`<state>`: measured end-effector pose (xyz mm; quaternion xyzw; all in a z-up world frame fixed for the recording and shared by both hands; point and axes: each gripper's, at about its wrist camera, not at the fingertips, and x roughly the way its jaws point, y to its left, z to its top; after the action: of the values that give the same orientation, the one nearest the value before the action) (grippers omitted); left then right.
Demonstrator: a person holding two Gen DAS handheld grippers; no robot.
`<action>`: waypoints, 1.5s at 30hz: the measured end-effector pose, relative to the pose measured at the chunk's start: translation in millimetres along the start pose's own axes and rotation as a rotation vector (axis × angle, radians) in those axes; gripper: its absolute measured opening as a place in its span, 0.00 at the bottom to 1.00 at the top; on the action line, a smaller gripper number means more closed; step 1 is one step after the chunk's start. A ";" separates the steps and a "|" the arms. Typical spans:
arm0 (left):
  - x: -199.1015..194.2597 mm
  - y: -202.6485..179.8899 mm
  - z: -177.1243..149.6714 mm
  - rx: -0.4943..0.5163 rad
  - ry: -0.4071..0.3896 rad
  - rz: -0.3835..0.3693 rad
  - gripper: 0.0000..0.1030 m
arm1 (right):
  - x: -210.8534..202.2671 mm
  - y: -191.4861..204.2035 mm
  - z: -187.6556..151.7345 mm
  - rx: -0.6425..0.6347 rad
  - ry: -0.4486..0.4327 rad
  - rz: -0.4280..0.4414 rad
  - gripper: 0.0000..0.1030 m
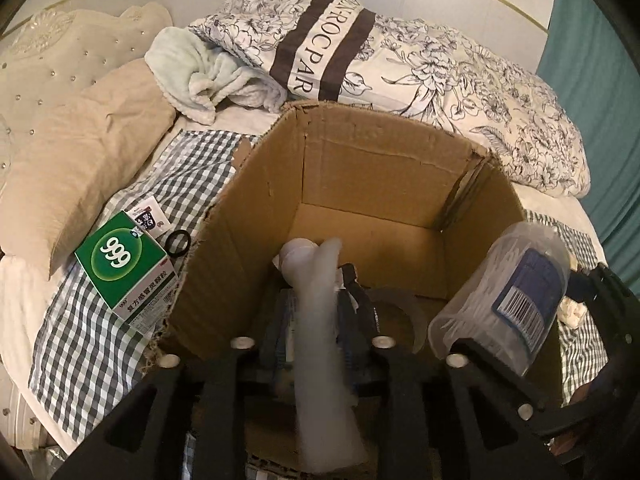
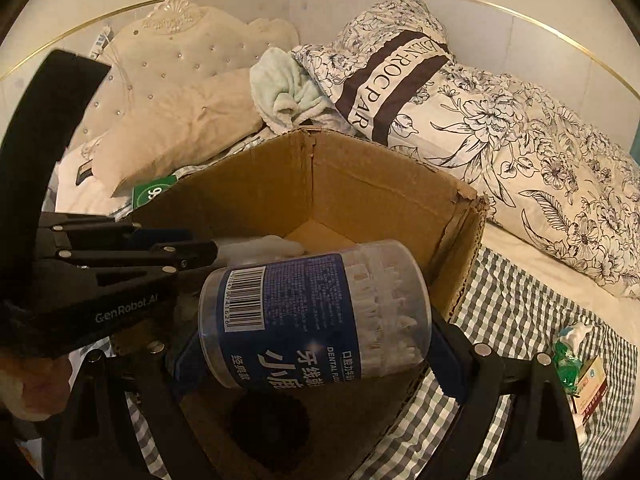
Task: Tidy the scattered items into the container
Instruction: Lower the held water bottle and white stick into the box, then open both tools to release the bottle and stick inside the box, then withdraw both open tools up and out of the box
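An open cardboard box (image 1: 352, 168) stands on the checked bed cloth; it also shows in the right wrist view (image 2: 360, 184). My left gripper (image 1: 316, 292) is over the box, shut on a white translucent bottle (image 1: 316, 320) that points into it. My right gripper (image 2: 312, 344) is shut on a clear tub of dental floss picks (image 2: 316, 316) with a blue label, tilted over the box's near right corner; the tub also shows in the left wrist view (image 1: 508, 292). The left gripper appears in the right wrist view (image 2: 192, 252).
A green "999" medicine box (image 1: 128, 272), a small sachet (image 1: 150, 214) and a black ring (image 1: 177, 243) lie left of the box. A green-white wrapper (image 2: 568, 356) and a small carton (image 2: 592, 388) lie to the right. Pillows, a quilt and a towel (image 1: 200, 76) lie behind.
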<state>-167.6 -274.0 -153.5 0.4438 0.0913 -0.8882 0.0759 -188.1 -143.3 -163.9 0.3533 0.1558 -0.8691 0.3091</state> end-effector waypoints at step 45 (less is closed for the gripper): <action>-154.9 -55.7 -28.2 -0.046 -0.226 -0.051 1.00 | -178.2 -17.1 -41.2 0.125 -0.215 -0.073 1.00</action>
<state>-65.7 -205.1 -40.6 0.3365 0.1136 -0.9319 0.0733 -78.1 -34.0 -65.3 0.2707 0.0800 -0.9207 0.2696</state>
